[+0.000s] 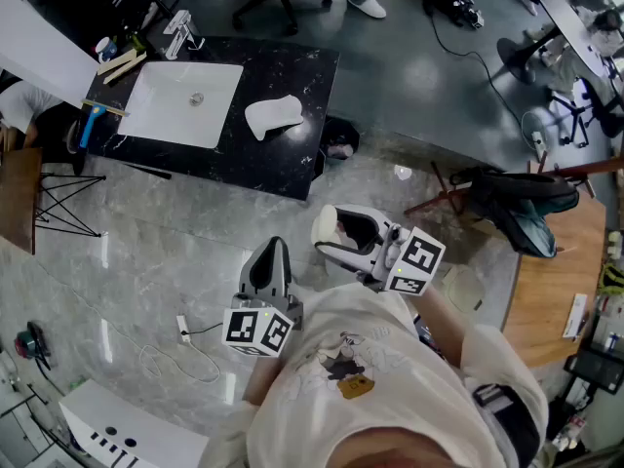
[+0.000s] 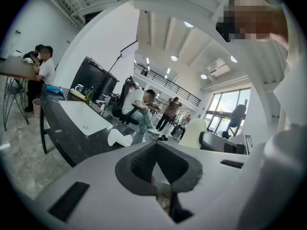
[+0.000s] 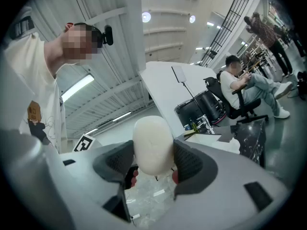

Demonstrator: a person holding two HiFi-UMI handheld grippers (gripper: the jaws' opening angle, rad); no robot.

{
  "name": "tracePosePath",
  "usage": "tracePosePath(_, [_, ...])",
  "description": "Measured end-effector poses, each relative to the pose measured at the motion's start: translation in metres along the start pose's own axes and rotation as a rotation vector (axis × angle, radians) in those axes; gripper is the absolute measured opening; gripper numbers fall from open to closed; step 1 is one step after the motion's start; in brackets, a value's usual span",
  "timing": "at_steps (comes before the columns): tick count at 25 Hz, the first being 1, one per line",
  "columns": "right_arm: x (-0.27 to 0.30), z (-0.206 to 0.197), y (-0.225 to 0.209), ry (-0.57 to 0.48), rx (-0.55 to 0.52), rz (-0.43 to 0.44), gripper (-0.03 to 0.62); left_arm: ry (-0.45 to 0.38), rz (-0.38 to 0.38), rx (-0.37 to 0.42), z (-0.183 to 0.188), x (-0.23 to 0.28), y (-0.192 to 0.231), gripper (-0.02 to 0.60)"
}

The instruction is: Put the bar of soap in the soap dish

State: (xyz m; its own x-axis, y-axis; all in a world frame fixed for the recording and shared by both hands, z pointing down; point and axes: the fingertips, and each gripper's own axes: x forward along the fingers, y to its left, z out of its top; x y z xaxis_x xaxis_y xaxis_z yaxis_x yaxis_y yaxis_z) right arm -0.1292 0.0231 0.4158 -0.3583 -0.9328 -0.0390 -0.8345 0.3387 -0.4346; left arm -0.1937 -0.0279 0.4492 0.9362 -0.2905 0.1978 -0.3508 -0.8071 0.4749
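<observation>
A pale, oval bar of soap stands pinched between the dark pads of my right gripper, which is shut on it. In the head view that gripper is held in front of the person's chest, with the soap at its tip. To its left my left gripper points toward the counter, shut and with nothing in it; its pads meet in the left gripper view. A white, curved soap dish lies on the black counter, right of the sink, well away from both grippers. The left gripper view also shows the dish.
A white sink basin with a faucet is set into the counter's left part. Bottles and sticks stand at its far left corner. A cable and plug lie on the floor. A wooden table stands at the right. People sit in the background.
</observation>
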Motion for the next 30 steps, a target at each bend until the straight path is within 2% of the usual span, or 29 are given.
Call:
tracePosePath(4, [-0.036,-0.045,0.074,-0.002,0.086,-0.064,0.265,0.017,-0.039,0.004,-0.025,-0.072,-0.025,0.006])
tracePosePath(8, [-0.052,-0.081,0.139,-0.074,0.194,-0.131,0.265,0.065,-0.081,-0.012,-0.054,-0.142,-0.031,0.006])
tracePosePath(11, [-0.064,-0.095,0.179,-0.117,0.234,-0.172,0.265,0.087,-0.112,-0.025,-0.067,-0.181,-0.042,0.006])
tracePosePath(14, [-0.081,-0.093,0.212,-0.162,0.241,-0.16,0.265,0.086,-0.145,-0.002,-0.074,-0.204,-0.061,0.006])
tracePosePath(20, [-0.123,-0.084,0.237,-0.223,0.214,-0.153,0.265,0.043,-0.162,0.024,-0.077,-0.224,-0.103,0.006])
tracePosePath(25, [-0.171,-0.078,0.244,-0.221,0.177,-0.136,0.265,0.037,-0.179,0.049,-0.095,-0.22,-0.154,0.006])
tracePosePath(30, [-0.204,-0.088,0.238,-0.191,0.212,-0.113,0.265,0.043,-0.137,0.067,-0.108,-0.225,-0.19,0.006])
